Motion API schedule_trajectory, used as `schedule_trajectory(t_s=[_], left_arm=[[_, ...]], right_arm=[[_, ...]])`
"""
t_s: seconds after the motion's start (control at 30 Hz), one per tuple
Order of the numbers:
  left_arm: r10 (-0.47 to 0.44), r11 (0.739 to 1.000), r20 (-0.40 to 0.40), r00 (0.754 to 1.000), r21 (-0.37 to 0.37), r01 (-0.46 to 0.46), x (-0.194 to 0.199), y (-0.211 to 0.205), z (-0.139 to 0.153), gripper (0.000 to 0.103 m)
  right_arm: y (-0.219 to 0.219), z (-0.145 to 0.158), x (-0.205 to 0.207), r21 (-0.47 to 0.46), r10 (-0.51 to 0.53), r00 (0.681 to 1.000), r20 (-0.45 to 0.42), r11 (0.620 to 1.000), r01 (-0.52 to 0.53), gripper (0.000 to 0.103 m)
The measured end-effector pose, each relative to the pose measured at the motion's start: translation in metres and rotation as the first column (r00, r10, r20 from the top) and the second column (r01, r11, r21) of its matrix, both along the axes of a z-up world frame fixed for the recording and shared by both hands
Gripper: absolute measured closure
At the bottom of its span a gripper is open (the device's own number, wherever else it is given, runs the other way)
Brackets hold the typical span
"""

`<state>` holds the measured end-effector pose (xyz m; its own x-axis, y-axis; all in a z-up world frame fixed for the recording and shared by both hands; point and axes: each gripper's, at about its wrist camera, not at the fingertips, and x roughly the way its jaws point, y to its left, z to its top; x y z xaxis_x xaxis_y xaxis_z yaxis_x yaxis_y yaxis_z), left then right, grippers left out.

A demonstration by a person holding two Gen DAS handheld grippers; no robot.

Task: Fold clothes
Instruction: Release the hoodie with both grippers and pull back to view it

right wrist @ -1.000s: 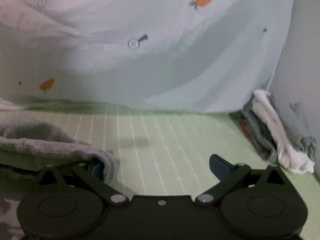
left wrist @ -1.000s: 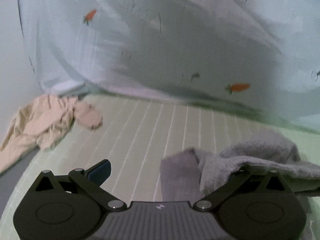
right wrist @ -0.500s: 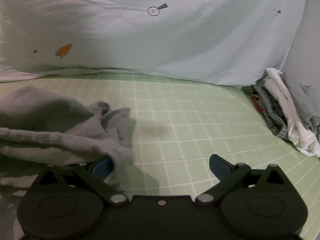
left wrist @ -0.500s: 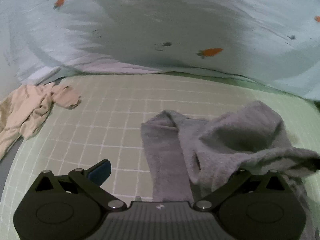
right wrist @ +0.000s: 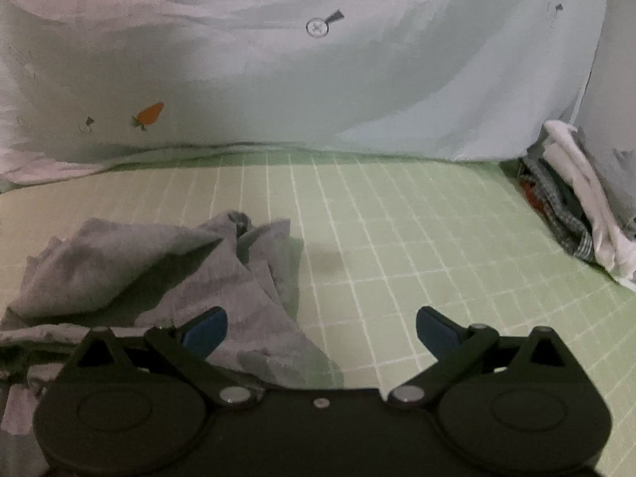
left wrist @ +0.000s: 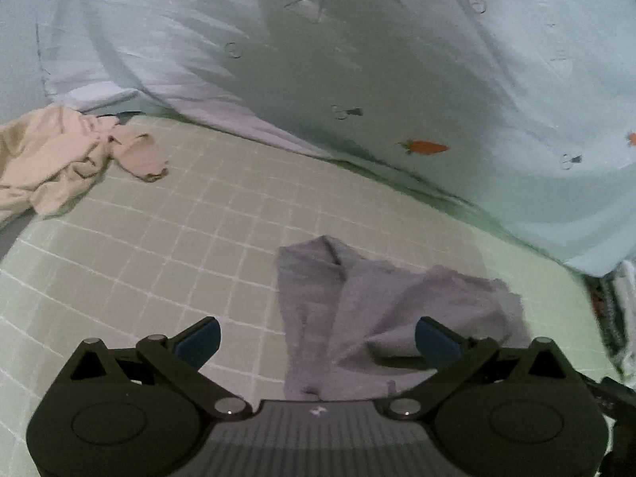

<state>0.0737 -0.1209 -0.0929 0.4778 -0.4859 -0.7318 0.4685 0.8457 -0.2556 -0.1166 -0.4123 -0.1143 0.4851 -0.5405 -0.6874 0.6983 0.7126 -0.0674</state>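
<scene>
Left tongs [left wrist: 316, 338] spread wide, gripping nothing, over a crumpled grey garment [left wrist: 381, 310] at lower centre on the green checked sheet [left wrist: 167, 246]. Right tongs [right wrist: 322, 328] equally wide, empty, grey garment [right wrist: 159, 270] at lower left. Beige cloth [left wrist: 51, 159] at left; folded pile [right wrist: 572, 206] at right edge.

We're in a home bedroom, on a bed: a green grid-checked sheet [right wrist: 397, 238] underfoot, a pale quilt [left wrist: 437, 59] printed with little carrots heaped behind, loose laundry at both edges, a beige garment [left wrist: 59, 155] one side, a clothes pile [right wrist: 572, 206] the other.
</scene>
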Motion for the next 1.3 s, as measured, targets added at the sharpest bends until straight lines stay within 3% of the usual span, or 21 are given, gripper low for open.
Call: schedule_trajectory(t_s=[0.13,0.47,0.6,0.93,1.13,1.3], left_arm=[[-0.031,0.995,0.015,0.999,0.094,0.03,-0.004,-0.014,-0.013,0.0],[-0.056,0.951,-0.09,0.994,0.299,0.081,-0.006,-0.044,-0.074,0.0],[-0.022,0.947,-0.141,0.99,0.313,0.066,-0.008,-0.035,-0.086,0.0],[0.029,0.971,-0.077,0.997,0.238,-0.01,-0.031,-0.002,-0.049,0.0],[0.056,0.981,-0.124,0.991,0.189,-0.031,-0.053,0.017,-0.045,0.0],[0.04,0.981,-0.138,0.99,0.192,-0.013,-0.084,0.025,-0.047,0.0]], right_arm=[[-0.002,-0.008,0.006,0.018,0.001,1.0,-0.018,1.0,0.0,0.0],[-0.007,-0.042,0.013,0.05,0.0,0.993,-0.118,0.999,0.006,0.001],[-0.007,-0.054,0.012,0.061,0.0,0.988,-0.157,0.998,0.009,0.0],[0.005,-0.032,-0.012,0.033,0.013,0.994,-0.106,0.999,-0.009,0.0],[0.022,-0.027,-0.046,0.054,0.028,0.996,-0.084,0.998,-0.023,0.0],[0.038,-0.037,-0.083,0.099,0.045,0.994,-0.095,0.994,-0.035,0.0]])
